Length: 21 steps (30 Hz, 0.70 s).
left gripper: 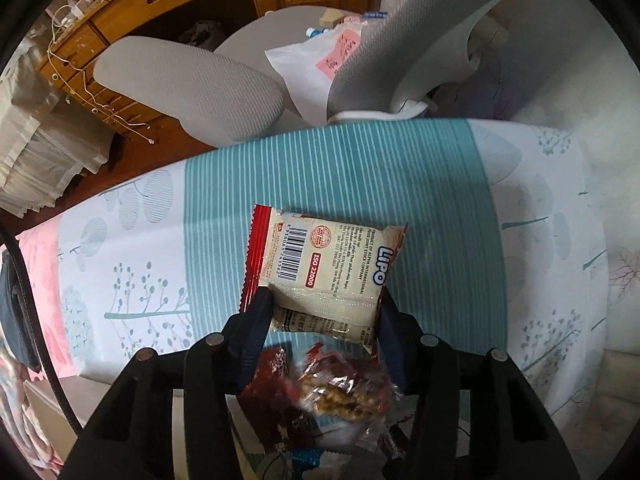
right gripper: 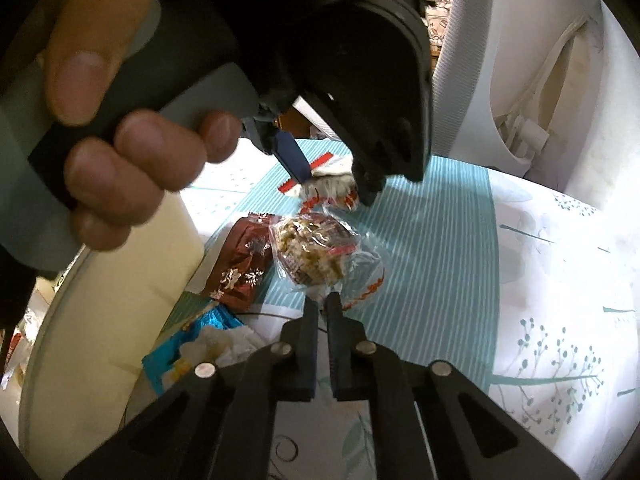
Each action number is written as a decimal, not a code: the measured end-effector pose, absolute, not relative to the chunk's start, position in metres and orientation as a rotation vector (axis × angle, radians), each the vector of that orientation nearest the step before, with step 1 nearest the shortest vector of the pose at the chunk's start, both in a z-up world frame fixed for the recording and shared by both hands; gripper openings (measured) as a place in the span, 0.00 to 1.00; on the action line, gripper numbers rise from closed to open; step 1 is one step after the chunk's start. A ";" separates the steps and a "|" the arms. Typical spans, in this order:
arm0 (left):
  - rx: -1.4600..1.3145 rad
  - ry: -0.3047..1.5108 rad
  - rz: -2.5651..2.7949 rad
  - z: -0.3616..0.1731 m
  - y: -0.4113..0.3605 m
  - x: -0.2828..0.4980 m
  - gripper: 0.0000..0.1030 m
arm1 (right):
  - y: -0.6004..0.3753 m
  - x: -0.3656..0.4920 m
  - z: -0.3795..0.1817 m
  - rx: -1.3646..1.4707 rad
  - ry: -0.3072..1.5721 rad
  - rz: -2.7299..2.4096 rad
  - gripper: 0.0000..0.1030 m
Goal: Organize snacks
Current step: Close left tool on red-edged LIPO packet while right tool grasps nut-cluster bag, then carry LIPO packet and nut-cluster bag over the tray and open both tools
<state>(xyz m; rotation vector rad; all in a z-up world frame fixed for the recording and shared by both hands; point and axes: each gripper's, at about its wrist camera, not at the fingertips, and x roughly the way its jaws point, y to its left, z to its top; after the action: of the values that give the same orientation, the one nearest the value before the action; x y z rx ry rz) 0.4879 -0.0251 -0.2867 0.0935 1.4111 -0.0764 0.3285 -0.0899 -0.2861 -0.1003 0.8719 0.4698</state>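
Sideways, the Lipo packet (left gripper: 320, 268) sits clamped in the left hand-held gripper (left gripper: 322, 300), barcode end leftward.

Open striped cloth (left gripper: 440, 208) is seen ahead and to the right of the Lipo packet (left gripper: 320, 268). The near side is crowded by the clear nut packet (right gripper: 312, 252), the dark red packet (right gripper: 240, 268) and a blue wrapper (right gripper: 192, 344). The far edge is blocked by a grey chair (left gripper: 192, 88).
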 end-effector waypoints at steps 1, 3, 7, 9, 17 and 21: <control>0.090 1.406 -0.078 -0.283 -0.024 0.486 0.48 | -0.091 0.326 -0.284 -0.099 0.875 0.471 0.04; 0.082 1.394 -0.079 -0.272 -0.023 0.482 0.48 | -0.094 0.322 -0.279 -0.107 0.876 0.468 0.03; 0.057 1.376 -0.084 -0.251 -0.019 0.472 0.48 | -0.098 0.311 -0.267 -0.132 0.869 0.454 0.03; 0.043 1.370 -0.087 -0.240 -0.018 0.465 0.48 | -0.101 0.307 -0.260 -0.136 0.864 0.450 0.03; 0.005 1.351 -0.089 -0.197 -0.008 0.426 0.48 | -0.108 0.287 -0.227 -0.152 0.840 0.439 0.03; -0.013 1.337 -0.086 -0.174 0.000 0.400 0.48 | -0.111 0.278 -0.211 -0.140 0.830 0.431 0.03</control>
<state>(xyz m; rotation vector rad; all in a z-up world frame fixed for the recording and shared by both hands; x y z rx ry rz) 0.4000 0.0005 -0.1740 -0.0128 1.3370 -0.0860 0.2780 -0.1109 -0.2109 -0.1404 0.8301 0.4309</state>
